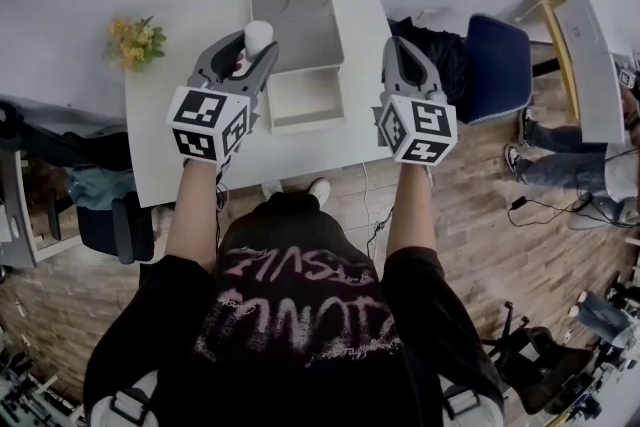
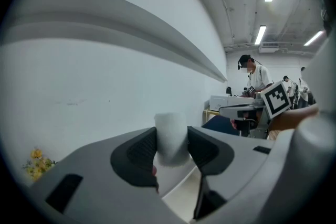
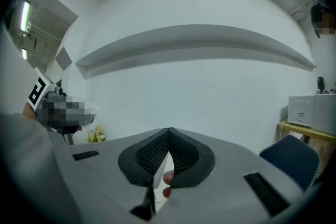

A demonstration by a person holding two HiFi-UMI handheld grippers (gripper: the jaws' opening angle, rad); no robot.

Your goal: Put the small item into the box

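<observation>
L gripper (image 2: 172, 150) grips white cylinder (image 1: 258, 34) by box (image 1: 305, 101)

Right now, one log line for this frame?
left gripper: shut on white cylinder | right gripper: shut, empty | box: open, cylinder not inside

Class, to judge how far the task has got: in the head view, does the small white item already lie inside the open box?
No, the small white item is clamped in the left gripper, outside the open box.

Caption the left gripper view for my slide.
Left gripper clamps a white cylinder between its fingers, white wall behind.
</observation>
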